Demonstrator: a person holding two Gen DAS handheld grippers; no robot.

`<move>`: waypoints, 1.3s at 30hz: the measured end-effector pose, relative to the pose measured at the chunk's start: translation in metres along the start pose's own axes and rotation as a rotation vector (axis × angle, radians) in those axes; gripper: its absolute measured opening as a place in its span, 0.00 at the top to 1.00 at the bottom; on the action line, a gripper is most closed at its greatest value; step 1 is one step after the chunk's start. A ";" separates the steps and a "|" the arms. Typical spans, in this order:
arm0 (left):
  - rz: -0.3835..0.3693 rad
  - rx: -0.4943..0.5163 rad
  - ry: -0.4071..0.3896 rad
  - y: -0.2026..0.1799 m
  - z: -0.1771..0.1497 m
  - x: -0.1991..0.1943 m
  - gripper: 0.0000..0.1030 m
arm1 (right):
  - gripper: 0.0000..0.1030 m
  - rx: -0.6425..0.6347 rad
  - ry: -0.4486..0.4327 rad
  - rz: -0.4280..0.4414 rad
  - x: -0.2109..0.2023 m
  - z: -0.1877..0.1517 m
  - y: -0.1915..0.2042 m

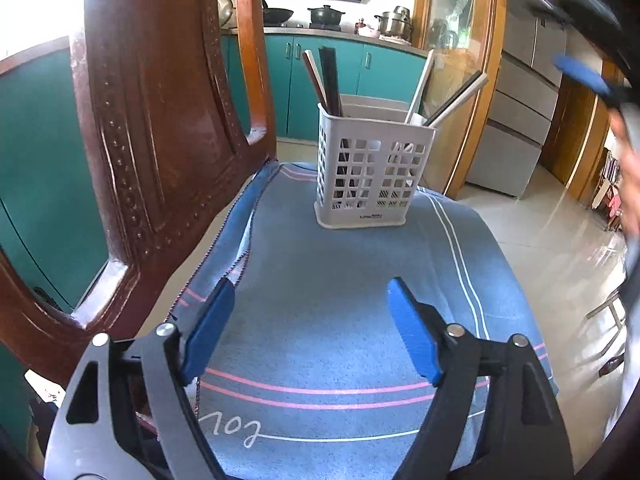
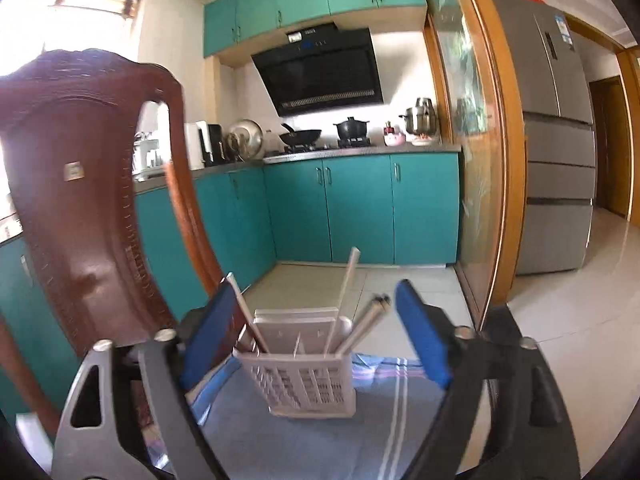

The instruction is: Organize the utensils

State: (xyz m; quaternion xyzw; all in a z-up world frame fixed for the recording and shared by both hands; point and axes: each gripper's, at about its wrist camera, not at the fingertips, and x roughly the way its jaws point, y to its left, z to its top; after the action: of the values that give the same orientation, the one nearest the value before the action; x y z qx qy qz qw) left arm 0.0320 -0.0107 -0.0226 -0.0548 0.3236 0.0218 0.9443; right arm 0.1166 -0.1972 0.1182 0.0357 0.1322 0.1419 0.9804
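Observation:
A white slotted utensil holder [image 1: 372, 168] stands on a blue towel [image 1: 340, 280] spread over a chair seat. Dark chopsticks [image 1: 330, 80] lean in its left side and pale chopsticks [image 1: 452, 100] lean in its right side. My left gripper [image 1: 310, 320] is open and empty, low over the towel, well short of the holder. My right gripper [image 2: 316, 320] is open and empty, raised above and in front of the holder [image 2: 304, 380]; chopsticks [image 2: 348, 300] show between its fingers. The right gripper also shows blurred at the top right of the left wrist view [image 1: 584, 76].
The carved wooden chair back [image 1: 160, 140] rises close on the left, and shows in the right wrist view [image 2: 92, 200]. Teal kitchen cabinets [image 2: 360, 208], a stove with pots [image 2: 320, 136], a wood door frame [image 2: 496, 160] and a grey fridge [image 2: 556, 160] lie behind. Tiled floor [image 1: 540, 232] is to the right.

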 end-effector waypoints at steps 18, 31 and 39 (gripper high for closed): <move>0.044 0.094 -0.146 -0.014 -0.014 -0.059 0.04 | 0.03 -0.061 0.251 -0.123 -0.056 -0.119 -0.004; -0.033 0.067 -0.247 -0.011 -0.017 -0.125 0.04 | 0.03 -0.106 0.170 -0.194 -0.129 -0.132 0.024; -0.033 0.105 -0.296 -0.024 -0.021 -0.149 0.04 | 0.03 -0.085 0.129 -0.203 -0.160 -0.130 0.024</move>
State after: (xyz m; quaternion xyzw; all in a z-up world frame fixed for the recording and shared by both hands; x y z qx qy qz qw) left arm -0.0972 -0.0378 0.0544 -0.0068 0.1808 -0.0027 0.9835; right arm -0.0732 -0.2166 0.0353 -0.0285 0.1917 0.0494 0.9798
